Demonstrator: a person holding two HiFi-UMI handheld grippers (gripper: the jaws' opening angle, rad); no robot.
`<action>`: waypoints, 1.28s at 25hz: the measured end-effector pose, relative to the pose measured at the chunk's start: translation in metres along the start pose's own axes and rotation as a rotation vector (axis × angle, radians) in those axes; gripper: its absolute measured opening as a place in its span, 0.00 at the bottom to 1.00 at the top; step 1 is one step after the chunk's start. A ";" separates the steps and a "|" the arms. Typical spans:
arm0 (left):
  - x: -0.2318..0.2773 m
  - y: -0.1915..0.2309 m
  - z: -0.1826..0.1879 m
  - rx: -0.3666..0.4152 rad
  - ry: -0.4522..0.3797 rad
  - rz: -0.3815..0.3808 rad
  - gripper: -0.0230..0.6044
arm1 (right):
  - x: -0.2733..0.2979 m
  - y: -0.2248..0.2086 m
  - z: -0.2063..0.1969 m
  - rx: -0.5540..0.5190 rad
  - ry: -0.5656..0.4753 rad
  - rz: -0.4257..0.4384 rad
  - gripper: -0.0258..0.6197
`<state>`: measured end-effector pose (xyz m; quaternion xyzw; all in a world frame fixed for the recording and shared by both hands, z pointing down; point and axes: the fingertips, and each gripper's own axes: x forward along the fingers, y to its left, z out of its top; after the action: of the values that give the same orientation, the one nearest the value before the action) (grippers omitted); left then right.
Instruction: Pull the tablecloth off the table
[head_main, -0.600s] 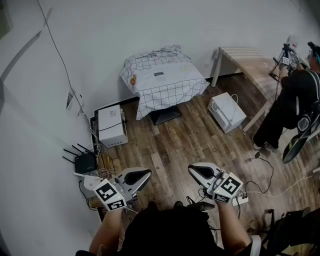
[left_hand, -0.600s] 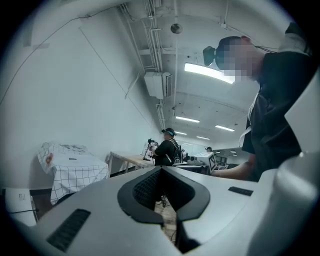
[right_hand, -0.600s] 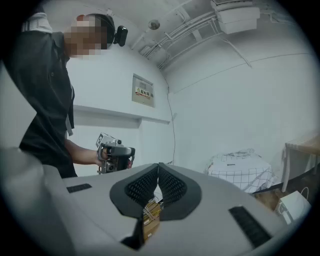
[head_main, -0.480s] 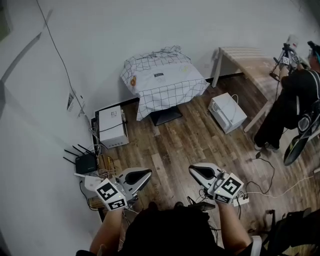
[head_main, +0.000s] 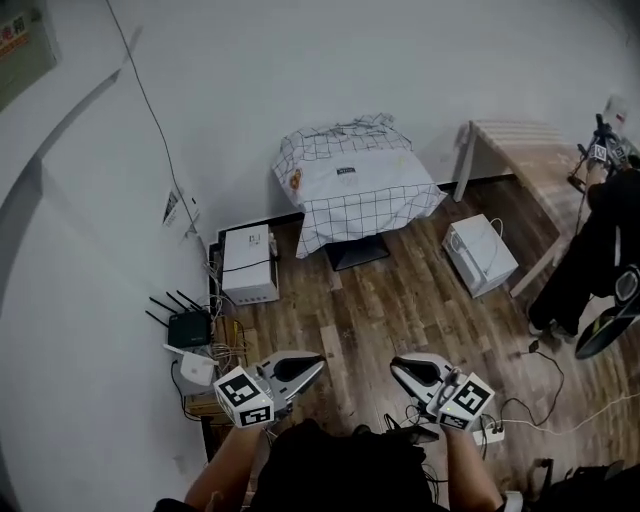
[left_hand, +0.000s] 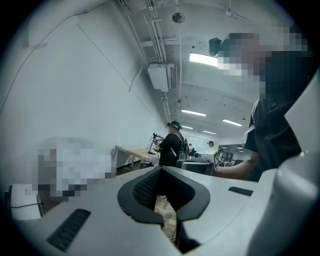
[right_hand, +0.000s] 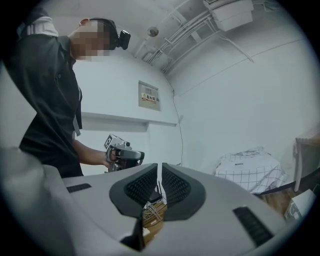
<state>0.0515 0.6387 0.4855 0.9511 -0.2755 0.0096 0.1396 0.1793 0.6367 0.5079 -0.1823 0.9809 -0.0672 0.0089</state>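
A white tablecloth with a black grid covers a small table against the far wall, its folds hanging over the front and sides; it also shows in the right gripper view, tablecloth, far off. My left gripper and right gripper are held close to my body over the wooden floor, well short of the table. Both point level toward it. The left gripper is shut with nothing between its pads. The right gripper is also shut and holds nothing.
A white box and a black router with tangled cables sit by the left wall. Another white box lies on the floor right of the table. A wooden bench table and a person in black stand at the right.
The head view has shifted: the covered table and floor boxes now sit further right and lower in the picture. Both grippers stay shut and lie closer to the bottom edge.
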 end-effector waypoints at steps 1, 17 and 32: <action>0.004 0.001 -0.001 -0.003 0.002 0.008 0.06 | -0.001 -0.004 -0.003 0.004 0.006 0.006 0.07; 0.046 0.088 0.012 -0.030 -0.010 -0.003 0.06 | 0.050 -0.091 -0.002 0.040 0.038 -0.018 0.07; 0.061 0.283 0.066 0.013 0.006 -0.086 0.06 | 0.201 -0.218 0.056 -0.027 0.052 -0.111 0.07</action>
<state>-0.0495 0.3597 0.5013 0.9629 -0.2337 0.0083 0.1347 0.0714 0.3557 0.4828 -0.2349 0.9700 -0.0589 -0.0227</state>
